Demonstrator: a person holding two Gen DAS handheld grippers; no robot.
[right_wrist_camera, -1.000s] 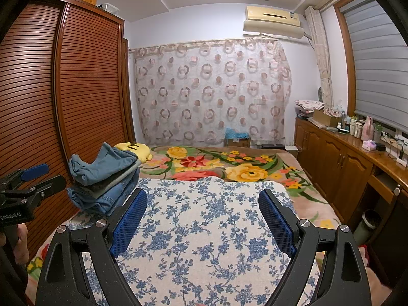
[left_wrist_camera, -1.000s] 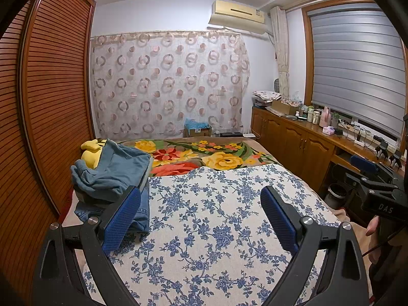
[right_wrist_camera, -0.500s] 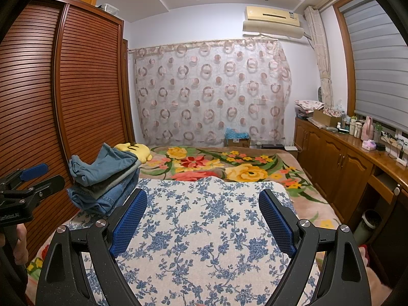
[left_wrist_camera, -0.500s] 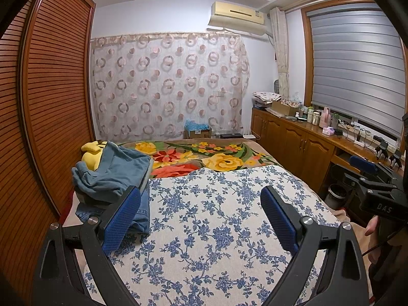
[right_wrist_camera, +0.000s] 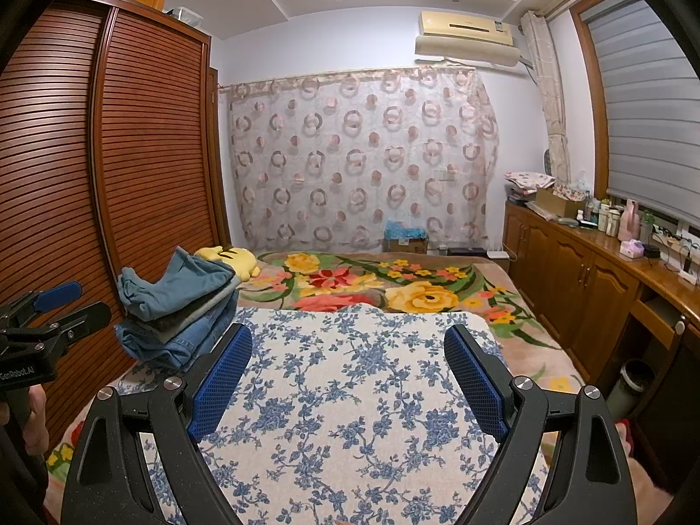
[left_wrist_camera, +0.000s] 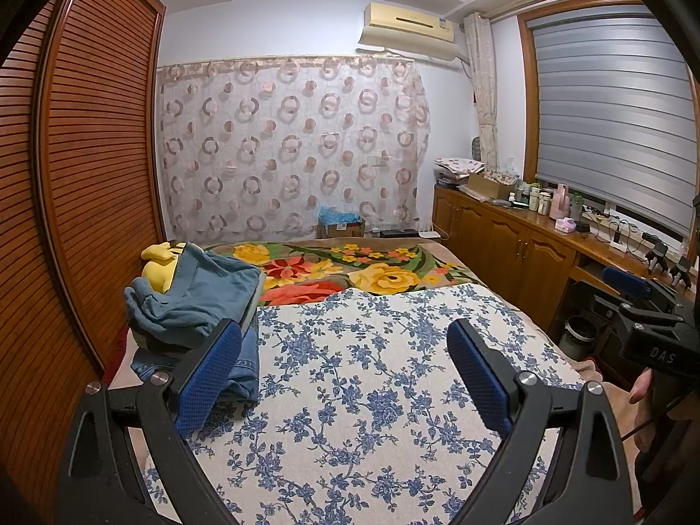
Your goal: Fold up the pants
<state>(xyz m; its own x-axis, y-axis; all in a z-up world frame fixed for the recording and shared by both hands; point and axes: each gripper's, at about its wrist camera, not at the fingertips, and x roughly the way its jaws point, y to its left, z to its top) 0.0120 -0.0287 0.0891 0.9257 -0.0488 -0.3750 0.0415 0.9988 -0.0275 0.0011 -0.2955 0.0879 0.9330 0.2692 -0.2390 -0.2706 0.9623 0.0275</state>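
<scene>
Denim pants in a stack (left_wrist_camera: 197, 310) lie at left of frame, just behind the wide-open, empty left gripper (left_wrist_camera: 345, 376), nearer it than the equally open right gripper (right_wrist_camera: 348, 376).

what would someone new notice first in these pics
The pile of pants, denim and grey, sits at the bed's left edge beside the louvred wardrobe, with a yellow plush just behind it. The blue-flowered cover fills the near bed, with a bright floral blanket beyond it. Both hand-held grippers, left and right, hang open over the cover, holding nothing.
</scene>
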